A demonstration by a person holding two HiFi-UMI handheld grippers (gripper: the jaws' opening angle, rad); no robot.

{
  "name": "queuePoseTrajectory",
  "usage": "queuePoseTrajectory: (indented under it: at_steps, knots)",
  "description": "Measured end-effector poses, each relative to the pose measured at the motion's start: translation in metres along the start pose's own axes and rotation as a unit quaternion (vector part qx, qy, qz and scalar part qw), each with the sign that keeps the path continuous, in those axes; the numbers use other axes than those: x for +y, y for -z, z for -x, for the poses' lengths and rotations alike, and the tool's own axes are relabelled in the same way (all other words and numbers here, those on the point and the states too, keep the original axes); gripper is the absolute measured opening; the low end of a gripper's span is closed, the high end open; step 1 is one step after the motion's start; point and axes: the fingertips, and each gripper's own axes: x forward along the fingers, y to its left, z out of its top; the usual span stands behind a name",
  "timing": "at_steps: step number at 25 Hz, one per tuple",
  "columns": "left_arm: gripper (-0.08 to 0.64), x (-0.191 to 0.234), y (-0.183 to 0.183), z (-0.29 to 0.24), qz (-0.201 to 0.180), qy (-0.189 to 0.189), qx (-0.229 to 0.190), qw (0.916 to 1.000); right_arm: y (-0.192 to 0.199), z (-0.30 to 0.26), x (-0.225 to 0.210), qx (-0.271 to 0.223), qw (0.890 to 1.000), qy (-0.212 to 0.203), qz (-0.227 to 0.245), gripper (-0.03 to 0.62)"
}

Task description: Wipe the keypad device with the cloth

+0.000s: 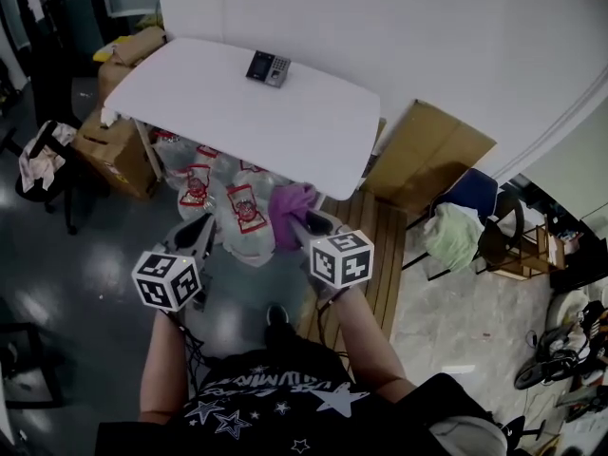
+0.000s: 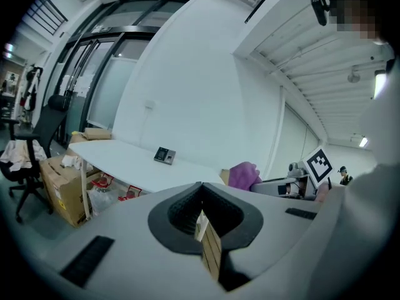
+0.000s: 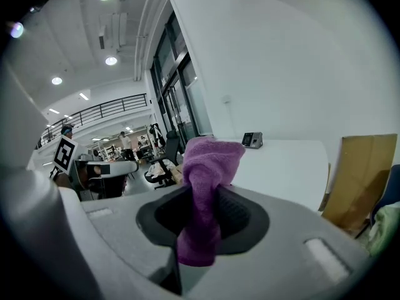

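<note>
The dark keypad device (image 1: 268, 67) lies near the far edge of the white table (image 1: 199, 107); it also shows small in the left gripper view (image 2: 164, 155) and the right gripper view (image 3: 252, 139). My right gripper (image 1: 306, 218) is shut on a purple cloth (image 3: 204, 186), which bunches above the jaws (image 1: 291, 202). My left gripper (image 1: 202, 228) is shut with nothing between its jaws (image 2: 200, 206). Both grippers hang in front of the table, well short of the device.
Plastic bags (image 1: 228, 202) with red print sit under the table. Cardboard boxes (image 1: 119, 150) stand at the left, a flat cardboard sheet (image 1: 432, 155) leans at the right. An office chair (image 1: 43, 164) with cloth on it is at far left, a cluttered chair (image 1: 470, 226) at right.
</note>
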Motion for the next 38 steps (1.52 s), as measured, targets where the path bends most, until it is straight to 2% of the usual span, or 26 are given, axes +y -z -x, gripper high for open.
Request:
queuePoseTrajectory:
  at_steps: [10, 21, 26, 33, 38]
  knots:
    - [0.008, 0.003, -0.014, -0.055, 0.005, -0.022, -0.004, 0.9997, -0.017, -0.021, -0.061, 0.003, 1.0, -0.011, -0.007, 0.098]
    - [0.008, 0.021, -0.024, -0.072, 0.008, -0.039, -0.008, 0.9992, -0.034, -0.047, -0.09, -0.002, 1.0, -0.009, -0.019, 0.098]
    - [0.008, 0.05, -0.031, -0.085, 0.013, -0.039, -0.006, 0.9991, -0.046, -0.072, -0.091, 0.0, 1.0, -0.005, -0.012, 0.098]
    - [0.008, 0.092, -0.048, -0.122, 0.011, -0.015, 0.001, 0.9998, -0.063, -0.116, -0.099, 0.01, 1.0, 0.011, -0.005, 0.098]
    - [0.008, 0.136, -0.062, -0.156, 0.016, 0.005, 0.014, 0.9998, -0.082, -0.16, -0.113, 0.009, 0.999, 0.037, -0.019, 0.098]
